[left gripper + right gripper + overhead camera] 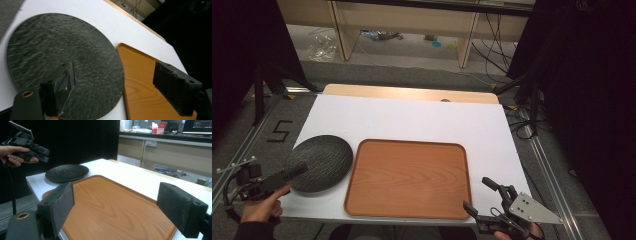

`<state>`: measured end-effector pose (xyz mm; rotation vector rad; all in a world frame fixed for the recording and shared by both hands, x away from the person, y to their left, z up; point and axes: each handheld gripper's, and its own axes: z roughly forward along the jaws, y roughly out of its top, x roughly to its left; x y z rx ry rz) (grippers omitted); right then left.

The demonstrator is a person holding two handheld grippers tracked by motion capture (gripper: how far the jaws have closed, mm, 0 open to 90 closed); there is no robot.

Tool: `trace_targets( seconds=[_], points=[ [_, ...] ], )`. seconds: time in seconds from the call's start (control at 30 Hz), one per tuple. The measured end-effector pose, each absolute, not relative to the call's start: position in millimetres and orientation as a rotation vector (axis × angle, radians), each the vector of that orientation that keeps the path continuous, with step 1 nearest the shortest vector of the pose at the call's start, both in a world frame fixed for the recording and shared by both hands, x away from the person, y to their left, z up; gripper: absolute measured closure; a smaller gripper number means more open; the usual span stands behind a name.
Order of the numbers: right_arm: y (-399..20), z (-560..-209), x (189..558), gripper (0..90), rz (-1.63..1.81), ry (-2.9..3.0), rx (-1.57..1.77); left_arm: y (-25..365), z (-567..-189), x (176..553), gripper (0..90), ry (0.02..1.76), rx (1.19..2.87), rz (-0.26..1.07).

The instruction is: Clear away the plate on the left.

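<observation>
On table (412, 117): plate (319, 162) set just left of tray (409, 177) — left gripper (294, 172) held over plate, right gripper (482, 195) at tray corner, both spread wide, nothing gripped.

Dim room, bright table, soft focus up close.

I'm seeing overhead light falling evenly on the white rectangular tabletop (412, 120), which is glowing against black surroundings. The orange-brown wooden tray (112, 205) is picking up a faint sheen, the round dark textured plate (62, 62) is blurring slightly, and my near jaws are sitting out of focus, casting weak shadows.
</observation>
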<state>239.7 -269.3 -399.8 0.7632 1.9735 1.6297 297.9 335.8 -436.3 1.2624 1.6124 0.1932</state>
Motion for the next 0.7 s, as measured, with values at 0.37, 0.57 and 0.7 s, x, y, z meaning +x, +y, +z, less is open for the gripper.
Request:
trace_targets(
  seconds=[0.37,0.57,0.7],
  points=[
    [-269,-400,239,15.7,1.621,1.986,0.775,357,-456,303,19.4,1.787,1.23,0.167],
    [-269,-400,240,15.7,1.614,1.968,0.758,361,-465,304,20.7,1.856,1.218,0.134],
    [-269,-400,240,15.7,1.615,1.969,0.758,362,-471,305,21.6,1.881,1.204,0.09]
  ],
)
